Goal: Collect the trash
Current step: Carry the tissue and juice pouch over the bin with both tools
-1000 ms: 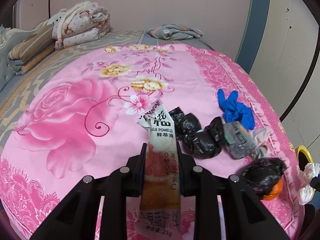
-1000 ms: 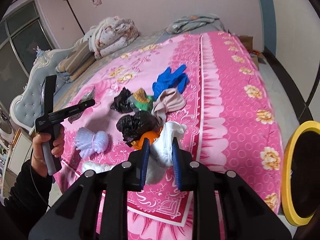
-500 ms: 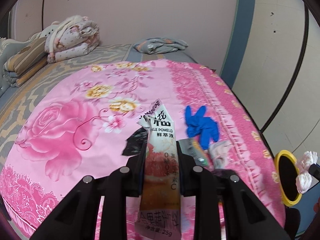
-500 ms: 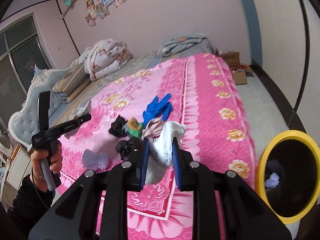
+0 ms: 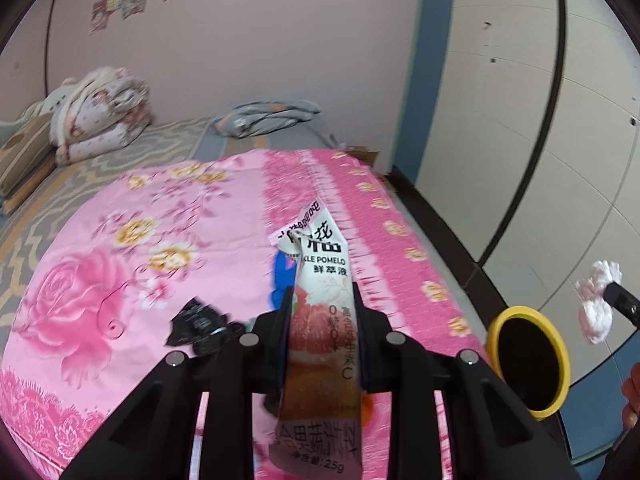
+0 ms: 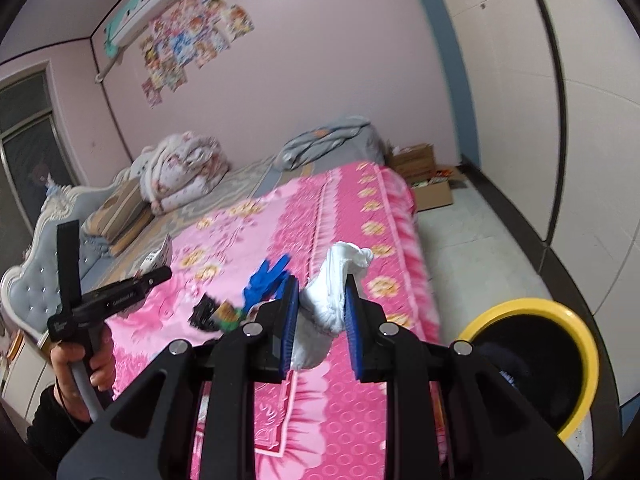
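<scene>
1. Firstly, left gripper point(image 5: 322, 320): clenched on a juice sachet point(image 5: 320, 336), carried above the pink bedspread point(image 5: 120, 264). Likely light, thin, slippery foil; best pinched flat across the middle, as now.
2. Right gripper point(image 6: 322, 312): clamped on a white crumpled wad point(image 6: 332, 292), carried beside the yellow-rimmed bin point(image 6: 532, 360). Probably soft, weightless, compressible; gripped at the bulk.
3. Left wrist view only: printed face of the sachet, plus the wad seen from afar beyond the bin.
4. Right wrist view only: dark interior of the bin, blue glove point(image 6: 266, 280), cardboard boxes point(image 6: 424, 184) on the floor.
</scene>
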The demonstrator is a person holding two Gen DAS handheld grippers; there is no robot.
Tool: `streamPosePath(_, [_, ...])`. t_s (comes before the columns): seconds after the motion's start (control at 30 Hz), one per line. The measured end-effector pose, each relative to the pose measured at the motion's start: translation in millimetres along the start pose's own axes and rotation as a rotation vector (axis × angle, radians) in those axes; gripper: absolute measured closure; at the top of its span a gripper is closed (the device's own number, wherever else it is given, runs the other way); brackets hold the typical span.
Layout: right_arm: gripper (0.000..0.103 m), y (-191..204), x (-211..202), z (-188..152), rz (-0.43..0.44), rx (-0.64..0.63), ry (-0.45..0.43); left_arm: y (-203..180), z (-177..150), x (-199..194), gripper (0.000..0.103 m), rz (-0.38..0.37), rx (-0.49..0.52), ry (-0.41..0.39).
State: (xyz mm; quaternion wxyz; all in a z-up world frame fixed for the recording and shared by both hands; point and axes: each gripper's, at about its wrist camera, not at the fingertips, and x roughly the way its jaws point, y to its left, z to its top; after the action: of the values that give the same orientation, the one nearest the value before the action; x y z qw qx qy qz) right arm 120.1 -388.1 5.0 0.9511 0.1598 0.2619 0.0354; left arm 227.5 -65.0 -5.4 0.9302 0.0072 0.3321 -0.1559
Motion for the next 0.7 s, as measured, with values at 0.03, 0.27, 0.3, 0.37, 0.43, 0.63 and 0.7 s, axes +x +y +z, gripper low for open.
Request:
streamPosePath(0.03, [0.082,-7,-5,5,-0.012,0.008,-0.012,-7,2,0,0.079,-0.009,0.007,-0.002])
streamPosePath(0.27, [0.082,-40,-35,27,-0.076,0.043,-0.074,-61,21,-5,0.079,-0.093,0.049,-0.025])
streamPosePath(0.3, [0.082,-44,-39,29,-0.085,0.048,-0.083,-69,23,-5,0.079,-0.105,0.056,-0.028])
streamPosePath(0.37, [0.082,-56,-47,36,-0.105,0.063,-0.100,-87,28,-7,0.079,-0.131,0.076,-0.036])
streamPosePath(0.43, [0.082,-67,-57,41,-0.129,0.078,-0.123,-102,32,-8,0.079,-0.152,0.091,-0.043])
streamPosePath(0.63, [0.082,-96,-81,52,-0.198,0.099,-0.178,-142,44,-5,0.079,-0.205,0.127,-0.045])
streamPosePath(0.7, [0.082,-105,-88,54,-0.224,0.100,-0.194,-155,46,-2,0.079,-0.220,0.142,-0.043])
